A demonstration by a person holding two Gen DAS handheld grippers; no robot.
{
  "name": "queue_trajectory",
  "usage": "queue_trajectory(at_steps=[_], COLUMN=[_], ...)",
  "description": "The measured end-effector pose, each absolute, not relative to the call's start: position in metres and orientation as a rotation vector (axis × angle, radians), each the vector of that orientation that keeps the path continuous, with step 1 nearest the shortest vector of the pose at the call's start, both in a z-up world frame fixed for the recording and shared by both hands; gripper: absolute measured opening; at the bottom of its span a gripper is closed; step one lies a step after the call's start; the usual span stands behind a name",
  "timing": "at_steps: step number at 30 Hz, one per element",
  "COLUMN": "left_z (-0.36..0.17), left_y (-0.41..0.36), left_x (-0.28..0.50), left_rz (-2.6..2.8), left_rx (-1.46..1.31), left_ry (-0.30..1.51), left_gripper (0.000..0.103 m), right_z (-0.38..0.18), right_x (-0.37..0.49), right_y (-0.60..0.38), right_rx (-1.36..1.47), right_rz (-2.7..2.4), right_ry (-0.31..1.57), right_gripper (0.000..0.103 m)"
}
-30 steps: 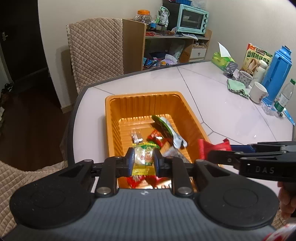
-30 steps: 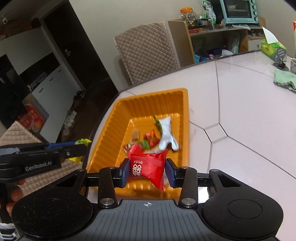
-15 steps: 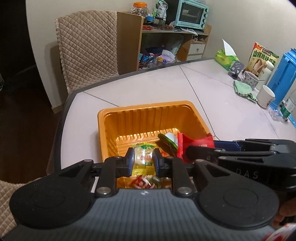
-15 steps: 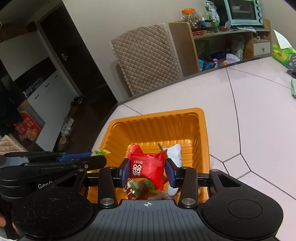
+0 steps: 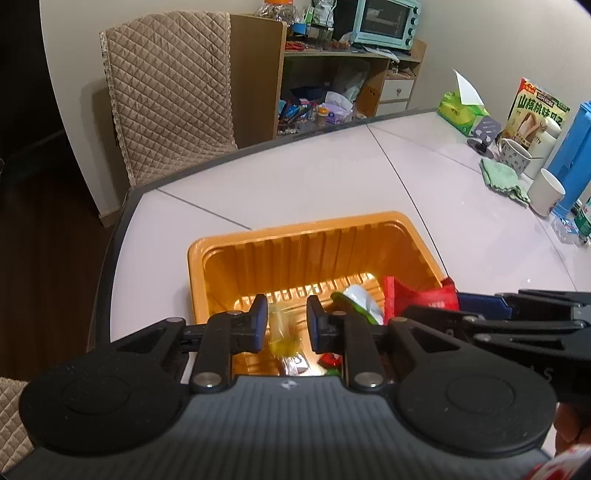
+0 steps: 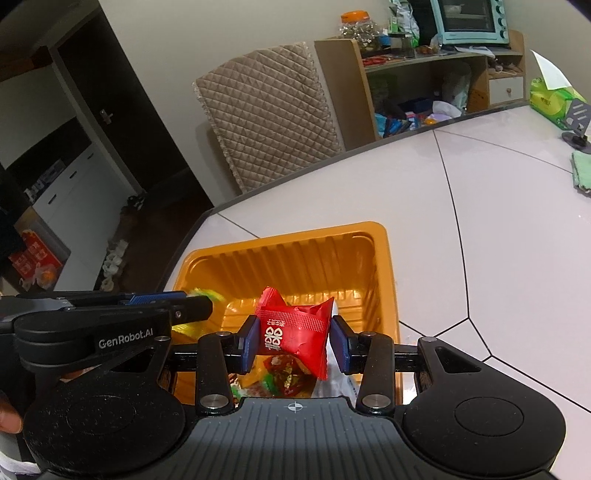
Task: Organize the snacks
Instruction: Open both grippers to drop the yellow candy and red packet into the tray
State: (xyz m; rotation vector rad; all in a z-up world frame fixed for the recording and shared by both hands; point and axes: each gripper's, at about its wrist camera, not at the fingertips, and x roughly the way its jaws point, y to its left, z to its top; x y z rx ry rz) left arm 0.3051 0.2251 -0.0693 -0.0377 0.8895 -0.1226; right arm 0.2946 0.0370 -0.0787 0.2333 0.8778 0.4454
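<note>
An orange plastic tray (image 5: 306, 236) (image 6: 332, 243) sits near the table's corner and holds several wrapped snacks. My left gripper (image 5: 283, 325) is over its near end with jaws apart; a blurred yellow-green packet (image 5: 282, 328) hangs between them, seemingly falling free. It also shows in the right wrist view (image 6: 205, 294). My right gripper (image 6: 293, 338) is beside it over the tray, its jaws slightly parted around a red packet (image 6: 295, 328) that looks loose between them. The red packet also shows in the left wrist view (image 5: 417, 295).
A quilted chair (image 5: 166, 92) stands behind the table. At the far right are a green tissue box (image 5: 461, 114), mugs (image 5: 546, 192), a green cloth (image 5: 504, 181), a blue jug (image 5: 572, 147) and a snack box (image 5: 535, 110). A shelf with a toaster oven (image 5: 386, 22) stands behind.
Both grippers moved forward over the tray. My left jaws opened and the yellow-green packet is dropping. My right jaws widened around the red packet.
</note>
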Motion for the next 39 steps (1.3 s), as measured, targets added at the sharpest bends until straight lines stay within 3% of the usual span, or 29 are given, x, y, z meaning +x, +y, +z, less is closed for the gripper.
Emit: queue_trajectory(at_steps=[3, 27, 29, 30, 31, 39], left_z=[-0.068, -0.055, -0.053, -0.052, -0.051, -0.043], left_y=[0.227, 0.257, 0.259, 0.26, 0.261, 0.265], left_x=[0.308, 0.272, 0.269, 0.268, 0.266, 0.244], left_rz=[-0.129, -0.125, -0.124, -0.124, -0.122, -0.138], left_rx=[-0.046, -0.084, -0.087, -0.089, -0.09, -0.101], left_ry=[0.884, 0.894, 0.889, 0.888, 0.888, 0.88], left_gripper=[0.035, 0.036, 0.036, 0.038, 0.04, 0.049], right_z=[-0.078, -0.068, -0.066, -0.064, -0.062, -0.058], right_x=[0.295, 0.307, 0.309, 0.309, 0.308, 0.286], right_y=[0.036, 0.067, 0.068, 0.068, 0.067, 0.053], right_rx=[0.239, 0.276, 0.301, 0.311, 0.313, 0.312], right_rz=[0.44, 0.46, 0.462, 0.456, 0.447, 0.398], right_ry=[0.878, 0.824, 0.807, 0.796, 0.777, 0.807], right_gripper=[0.042, 0.042, 0.05, 0.067, 0.072, 0.073])
